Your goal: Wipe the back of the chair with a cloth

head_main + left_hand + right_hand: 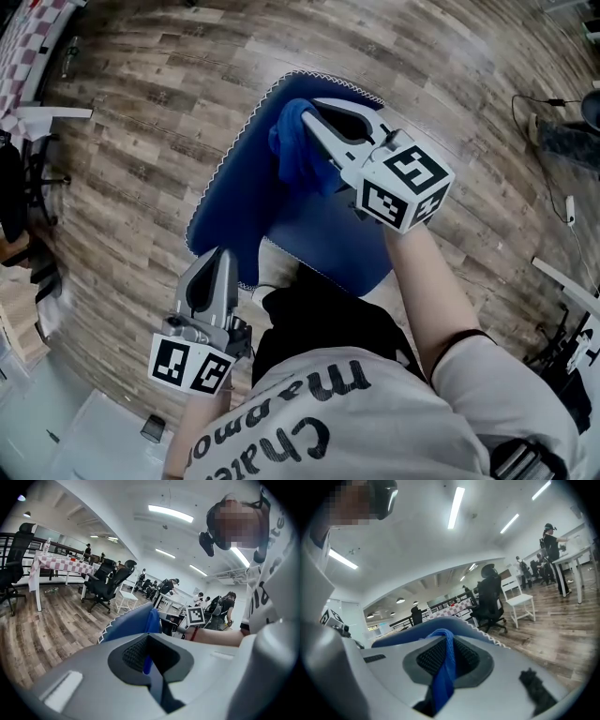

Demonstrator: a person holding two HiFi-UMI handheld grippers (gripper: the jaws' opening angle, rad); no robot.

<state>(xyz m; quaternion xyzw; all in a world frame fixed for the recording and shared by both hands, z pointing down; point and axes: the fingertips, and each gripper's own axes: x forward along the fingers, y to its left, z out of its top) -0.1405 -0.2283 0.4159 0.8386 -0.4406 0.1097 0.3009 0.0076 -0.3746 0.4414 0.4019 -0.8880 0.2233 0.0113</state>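
Note:
From above, the blue chair back (281, 234) with its white-stitched rim fills the middle of the head view. My right gripper (311, 111) is shut on a bunched blue cloth (298, 150) that presses on the chair back's far top part. In the right gripper view the cloth (445, 677) runs as a strip between the pads, with the chair back (440, 623) just beyond. My left gripper (223, 253) sits at the chair back's near left edge. Its jaws are closed with a thin blue strip between them (146, 656). Ahead of it are the chair back (126, 625) and the cloth (153, 620).
Wood-plank floor (141, 141) lies all around. Black office chairs (108, 585), a white chair (520, 604) and a table with a checked cover (56, 564) stand further off. Several people are at desks in the background. A cable (539, 101) lies on the floor at the right.

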